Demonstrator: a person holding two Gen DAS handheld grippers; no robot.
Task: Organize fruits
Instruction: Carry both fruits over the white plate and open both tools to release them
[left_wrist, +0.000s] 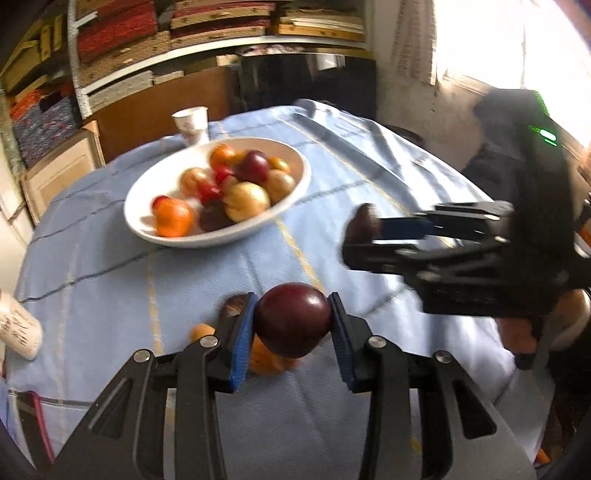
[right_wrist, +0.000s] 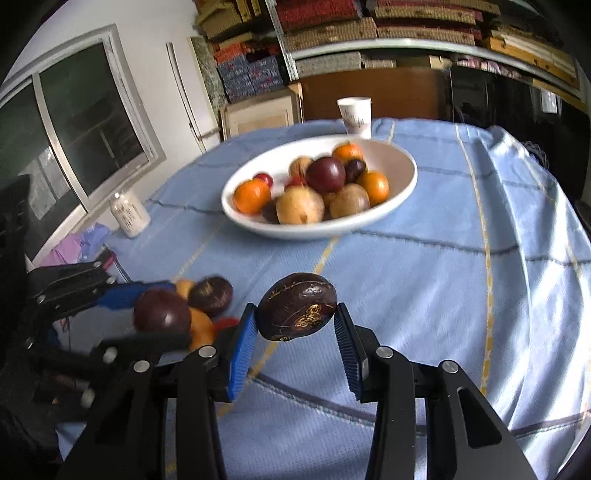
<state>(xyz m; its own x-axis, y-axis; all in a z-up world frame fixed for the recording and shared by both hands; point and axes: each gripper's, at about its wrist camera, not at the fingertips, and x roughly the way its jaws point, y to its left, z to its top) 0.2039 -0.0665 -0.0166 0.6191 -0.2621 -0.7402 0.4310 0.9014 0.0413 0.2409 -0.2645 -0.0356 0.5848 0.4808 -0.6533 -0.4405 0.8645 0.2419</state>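
Note:
My left gripper (left_wrist: 293, 321) is shut on a smooth dark red plum (left_wrist: 293, 317), lifted above the blue tablecloth. Under it lie loose fruits: an orange one (left_wrist: 267, 358), a small orange one (left_wrist: 201, 330) and a dark one (left_wrist: 232, 306). My right gripper (right_wrist: 295, 314) is shut on a dark brown, wrinkled fruit (right_wrist: 297, 310); the left wrist view shows it at the right (left_wrist: 364, 221). A white bowl (left_wrist: 147, 192) with several fruits stands further back on the table, also seen as the bowl (right_wrist: 406, 162) in the right wrist view. The left gripper (right_wrist: 162, 314) with its plum (right_wrist: 160, 312) appears low at the left there.
A paper cup (left_wrist: 192, 123) stands behind the bowl. A white jar (right_wrist: 129, 212) sits near the table's left edge, and a dark phone-like object (left_wrist: 31, 417) lies at the near left. Shelves with stacked goods and a window surround the table. A hand (left_wrist: 517, 332) holds the right gripper.

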